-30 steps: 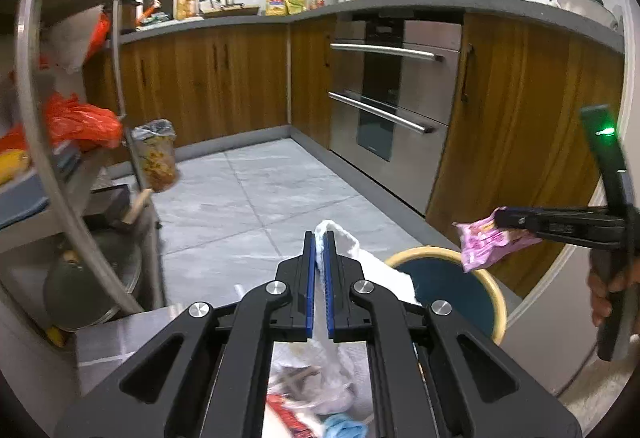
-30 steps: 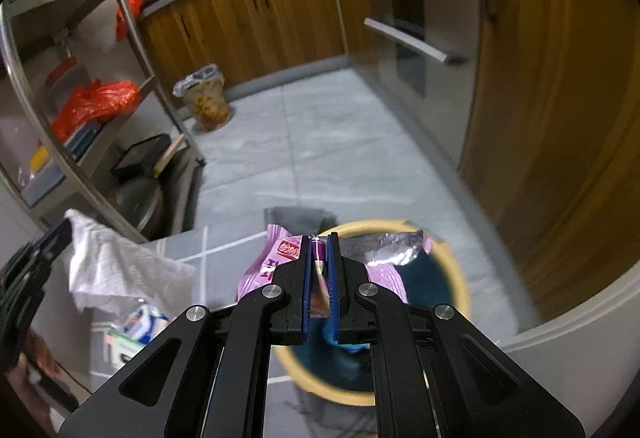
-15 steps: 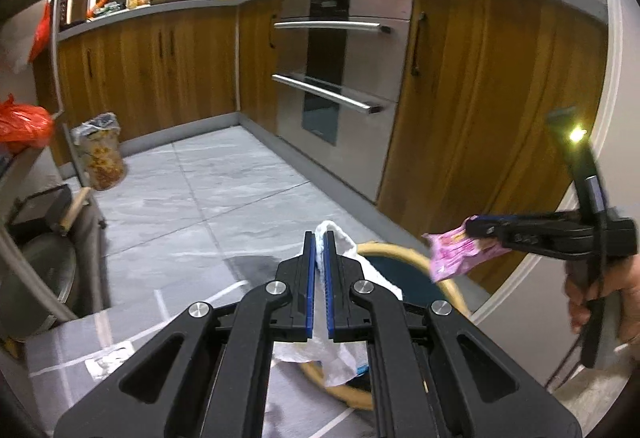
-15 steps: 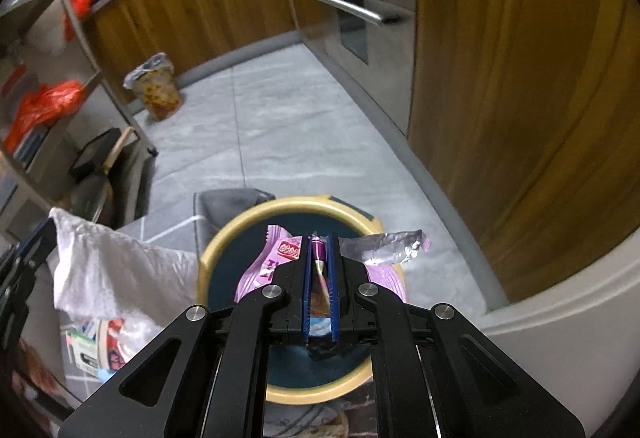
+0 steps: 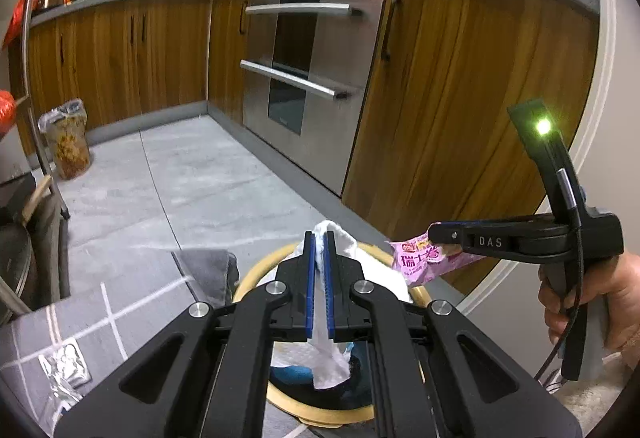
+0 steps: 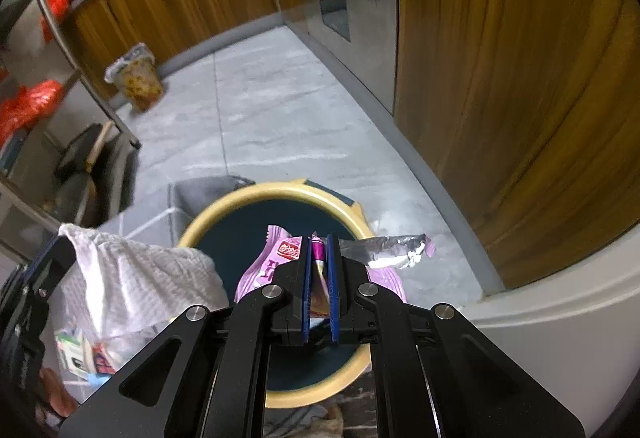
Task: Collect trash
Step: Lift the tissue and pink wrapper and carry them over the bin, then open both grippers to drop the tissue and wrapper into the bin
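Each gripper is matte black plastic: two broad linkage arms with long cut-out slots, pinned by four round silver screws, taper to a pair of narrow fingers lined with ribbed blue pads, as on the left gripper (image 5: 319, 258) and the right gripper (image 6: 320, 266). Seen side-on at the right of the left wrist view, the right gripper shows white "DAS" lettering, a pistol-style handle, an upright black mast with a glowing green light, and a thin black cable hanging down. A bare hand (image 5: 588, 302) wraps the handle.
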The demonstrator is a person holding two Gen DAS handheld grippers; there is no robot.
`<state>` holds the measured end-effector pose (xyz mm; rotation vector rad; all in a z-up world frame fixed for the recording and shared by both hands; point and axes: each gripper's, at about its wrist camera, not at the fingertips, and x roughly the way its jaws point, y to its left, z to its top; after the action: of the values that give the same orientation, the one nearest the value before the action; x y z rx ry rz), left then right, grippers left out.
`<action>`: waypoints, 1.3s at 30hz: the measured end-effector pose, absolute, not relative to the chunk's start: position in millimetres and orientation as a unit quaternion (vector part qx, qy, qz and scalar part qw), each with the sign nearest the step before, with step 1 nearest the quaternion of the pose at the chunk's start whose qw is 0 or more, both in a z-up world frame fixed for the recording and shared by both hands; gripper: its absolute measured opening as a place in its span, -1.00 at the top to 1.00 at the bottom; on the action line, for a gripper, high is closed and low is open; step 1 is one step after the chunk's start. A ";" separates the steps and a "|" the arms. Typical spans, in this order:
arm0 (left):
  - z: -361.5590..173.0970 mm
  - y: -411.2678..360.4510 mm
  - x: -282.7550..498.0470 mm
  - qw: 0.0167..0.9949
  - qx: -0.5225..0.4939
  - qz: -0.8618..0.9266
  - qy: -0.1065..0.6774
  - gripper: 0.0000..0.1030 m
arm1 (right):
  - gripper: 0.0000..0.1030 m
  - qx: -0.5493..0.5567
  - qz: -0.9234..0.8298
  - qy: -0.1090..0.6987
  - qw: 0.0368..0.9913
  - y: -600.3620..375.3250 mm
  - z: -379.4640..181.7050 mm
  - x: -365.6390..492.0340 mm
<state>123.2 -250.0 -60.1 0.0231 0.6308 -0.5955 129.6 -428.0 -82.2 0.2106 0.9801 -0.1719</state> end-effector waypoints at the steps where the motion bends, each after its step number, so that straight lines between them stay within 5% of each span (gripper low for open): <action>1: -64.4 -251.3 124.2 0.906 0.012 -0.288 0.311 0.93 | 0.83 0.102 -0.085 0.472 0.872 -429.0 -84.7 132.6; 16: -113.6 -251.7 138.2 0.890 0.035 -0.260 0.372 0.90 | 0.82 0.066 -0.078 0.475 0.874 -410.3 -96.0 147.6; 30: -101.6 -235.6 131.7 0.901 0.028 -0.242 0.359 0.01 | -0.32 0.091 -0.094 0.439 0.889 -421.2 -81.0 142.6; 39: -93.1 -215.7 126.0 0.907 0.029 -0.228 0.353 -0.16 | -0.66 0.108 -0.098 0.417 0.897 -418.8 -71.1 137.9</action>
<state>126.0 -215.7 -93.1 0.0598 0.7288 -0.4697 137.9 -418.8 -71.1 0.2234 0.8643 -0.2020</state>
